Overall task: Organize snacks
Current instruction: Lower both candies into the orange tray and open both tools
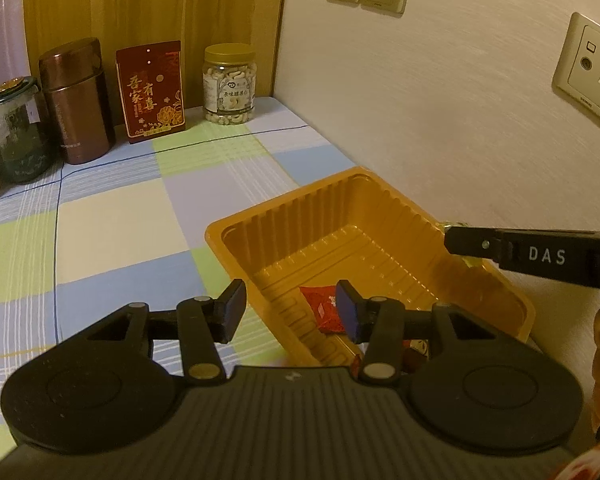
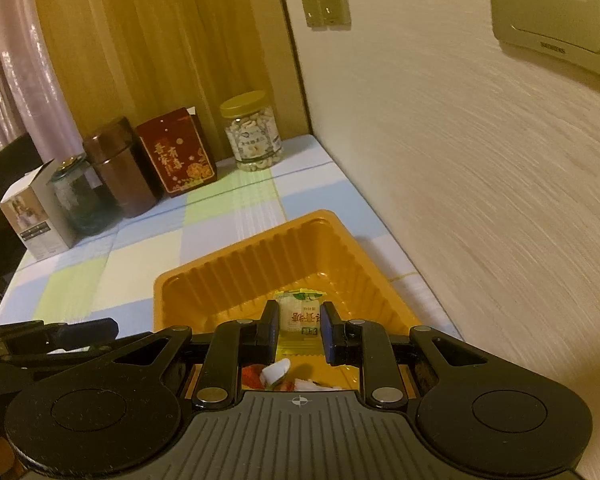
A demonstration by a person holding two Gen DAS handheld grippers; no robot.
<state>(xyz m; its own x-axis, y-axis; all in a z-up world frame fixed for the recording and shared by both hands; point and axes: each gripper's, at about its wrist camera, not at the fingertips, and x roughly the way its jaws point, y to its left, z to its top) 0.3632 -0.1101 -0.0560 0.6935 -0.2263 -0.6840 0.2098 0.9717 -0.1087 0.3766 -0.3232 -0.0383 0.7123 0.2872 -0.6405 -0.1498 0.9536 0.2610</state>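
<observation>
An orange plastic tray sits on the checked cloth by the wall; it also shows in the right wrist view. A red snack packet lies in its near end. My left gripper is open and empty over the tray's near left rim. My right gripper is shut on a yellow-and-white snack packet and holds it over the tray. Red and white packets lie in the tray below it. The right gripper's finger reaches in from the right in the left wrist view.
At the back stand a cashew jar, a red box, a brown canister, a glass jar and a white carton. The wall runs close along the tray's right side.
</observation>
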